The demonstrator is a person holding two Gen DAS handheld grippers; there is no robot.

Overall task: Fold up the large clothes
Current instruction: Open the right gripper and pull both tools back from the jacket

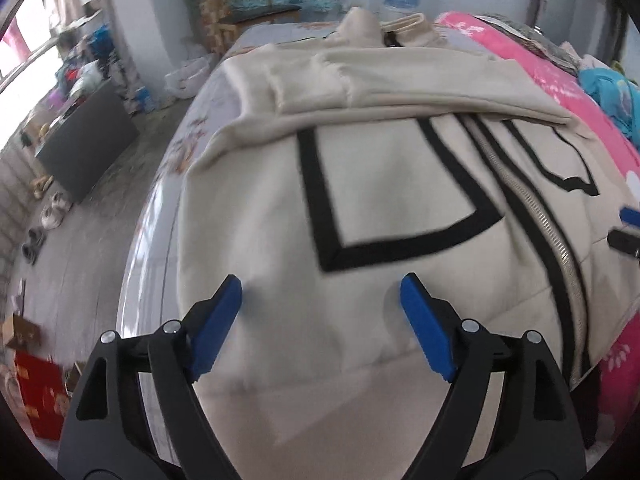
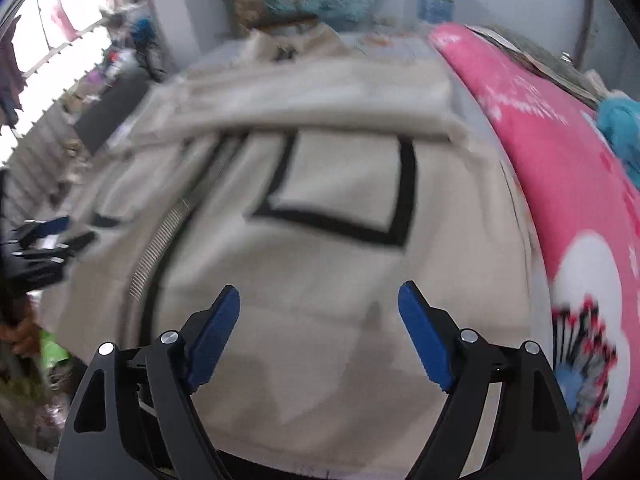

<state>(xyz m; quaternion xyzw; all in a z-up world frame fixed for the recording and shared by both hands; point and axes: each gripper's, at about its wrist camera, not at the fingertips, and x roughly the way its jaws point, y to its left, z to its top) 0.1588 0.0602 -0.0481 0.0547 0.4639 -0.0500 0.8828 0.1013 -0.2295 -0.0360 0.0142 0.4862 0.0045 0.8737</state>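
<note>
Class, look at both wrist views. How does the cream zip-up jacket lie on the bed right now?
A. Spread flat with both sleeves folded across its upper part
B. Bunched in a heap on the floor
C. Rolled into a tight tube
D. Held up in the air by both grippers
A: the jacket lies spread on the bed, its sleeves folded across the upper part, with both grippers open above it.

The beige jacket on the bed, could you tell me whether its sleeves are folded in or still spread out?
Folded in: a sleeve lies across the beige jacket, covering the top of its black outlines.

Left gripper [image 1: 320, 292] gapes empty above beige jacket [image 1: 380, 200].
</note>
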